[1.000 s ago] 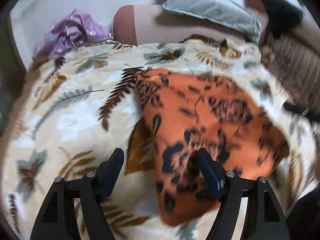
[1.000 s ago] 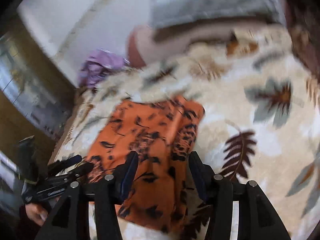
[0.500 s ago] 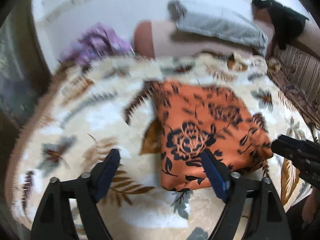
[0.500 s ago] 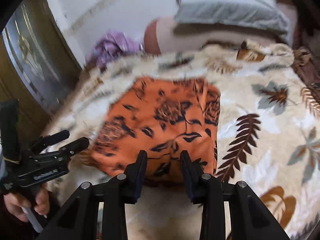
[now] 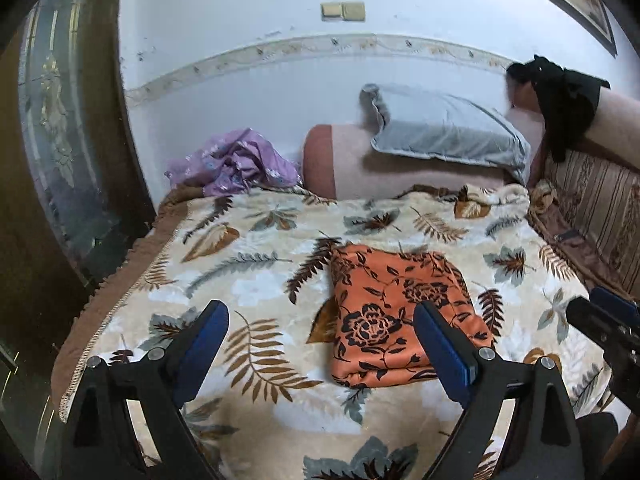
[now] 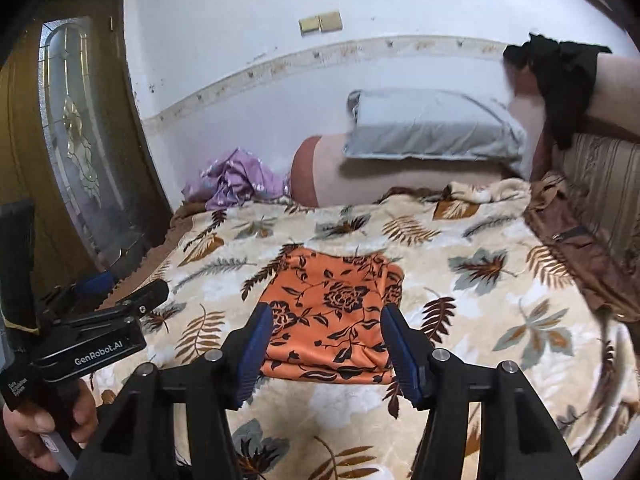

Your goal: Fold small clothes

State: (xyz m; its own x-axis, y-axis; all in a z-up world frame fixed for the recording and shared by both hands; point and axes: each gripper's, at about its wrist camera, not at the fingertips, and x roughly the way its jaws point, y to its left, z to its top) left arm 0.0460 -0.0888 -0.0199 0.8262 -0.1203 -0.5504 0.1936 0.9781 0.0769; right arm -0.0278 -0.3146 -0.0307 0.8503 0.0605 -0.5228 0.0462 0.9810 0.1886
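One folded orange floral garment [image 5: 400,316] is lying mid-frame on the leaf-print blanket [image 5: 256,276]. Two grippers are hovering over it: the left gripper [image 5: 320,344] and right gripper [image 6: 326,344] are both spreading their jaws, gripping nothing. One crumpled purple cloth [image 5: 236,166] is sitting upper left, one grey pillow [image 5: 444,130] is resting on a bolster [image 5: 348,168] by the white wall [image 5: 248,12], and one black garment [image 5: 564,96] is draping upper right.

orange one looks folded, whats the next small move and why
Probably reach the left gripper toward the crumpled purple garment at the blanket's far left corner. The orange floral cloth lies folded flat, both grippers are clear of it with jaws opening and empty, and the purple piece looks unfolded.
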